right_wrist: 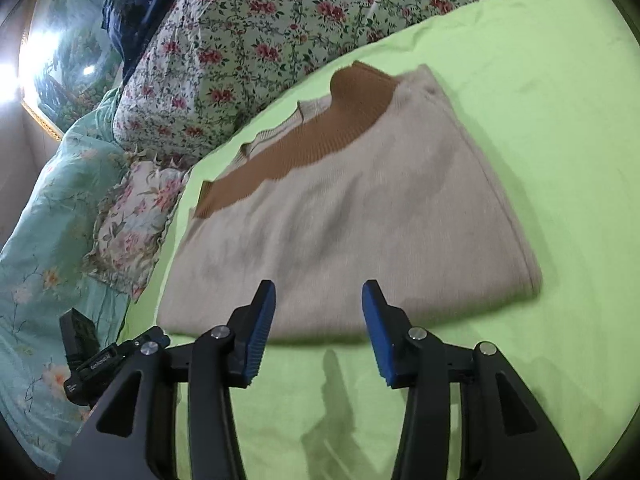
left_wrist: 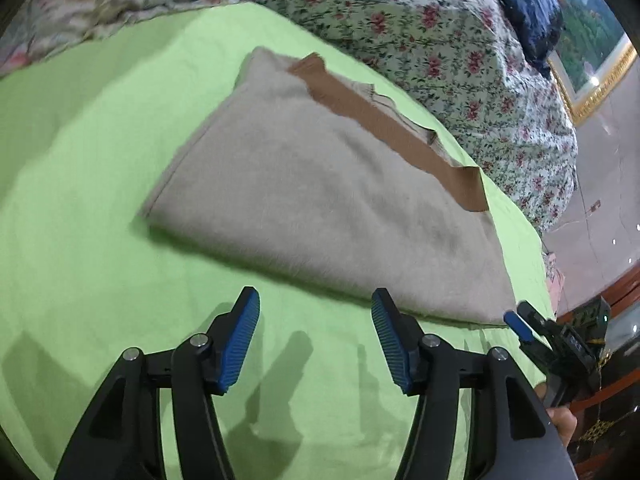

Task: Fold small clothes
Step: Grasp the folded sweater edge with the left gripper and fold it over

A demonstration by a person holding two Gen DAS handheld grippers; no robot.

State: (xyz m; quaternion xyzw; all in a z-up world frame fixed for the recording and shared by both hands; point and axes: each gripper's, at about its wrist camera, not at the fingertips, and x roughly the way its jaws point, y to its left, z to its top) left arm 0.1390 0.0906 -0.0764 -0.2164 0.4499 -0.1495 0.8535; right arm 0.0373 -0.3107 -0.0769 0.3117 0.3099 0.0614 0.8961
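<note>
A beige knit garment [left_wrist: 320, 200] with a brown ribbed band [left_wrist: 384, 124] lies folded flat on the green sheet [left_wrist: 100, 160]. My left gripper [left_wrist: 316, 312] is open and empty, just short of the garment's near edge. The right gripper shows at the right edge of the left wrist view [left_wrist: 520, 324], near the garment's near right corner. In the right wrist view the garment [right_wrist: 360, 216] lies ahead with its brown band [right_wrist: 312, 140] at the far side. My right gripper [right_wrist: 318, 304] is open and empty, its fingertips over the garment's near edge.
A floral quilt [left_wrist: 440, 40] is heaped along the far side of the bed, with a dark blue cloth [left_wrist: 520, 4] on top. A teal floral blanket [right_wrist: 48, 220] and a small floral pillow [right_wrist: 132, 220] lie at the left. A framed picture [right_wrist: 56, 52] leans behind.
</note>
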